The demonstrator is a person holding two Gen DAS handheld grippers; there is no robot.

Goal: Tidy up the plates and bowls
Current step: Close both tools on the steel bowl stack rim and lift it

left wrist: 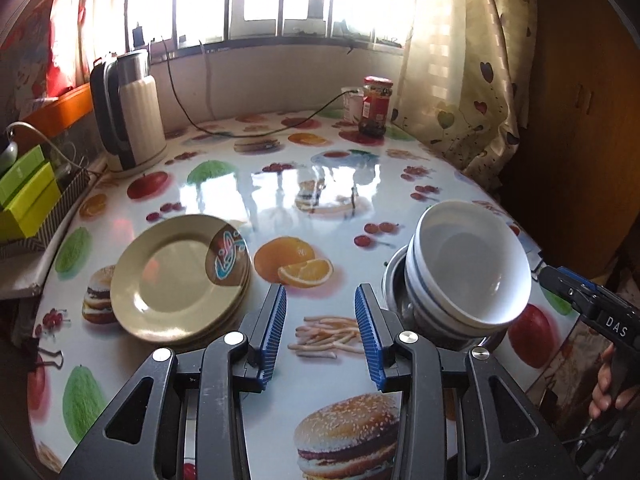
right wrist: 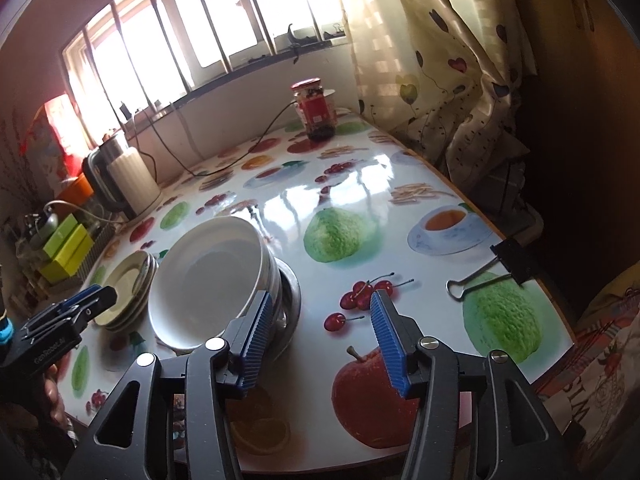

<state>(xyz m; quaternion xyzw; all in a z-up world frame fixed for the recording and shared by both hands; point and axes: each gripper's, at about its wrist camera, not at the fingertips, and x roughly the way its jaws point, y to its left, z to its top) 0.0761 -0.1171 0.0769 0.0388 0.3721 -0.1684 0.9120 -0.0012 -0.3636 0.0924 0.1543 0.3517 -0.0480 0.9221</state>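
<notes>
Left wrist view: left gripper (left wrist: pixel 321 334) released, jaws apart over bare fruit-print oilcloth table (left wrist: pixel 320 184), grasping nothing. Stack of round beige plates (left wrist: pixel 180 280) at ten o'clock, already nested. Stack of white ceramic bowls (left wrist: pixel 468 270) at two o'clock, tilted, resting in a steel dish (left wrist: pixel 394 284).

Right wrist view: right gripper (right wrist: pixel 320 344) likewise released and empty, bowls at ten o'clock just beside its left pad. Sorting apparently near done; perhaps only straightening the leaning bowls left.
</notes>
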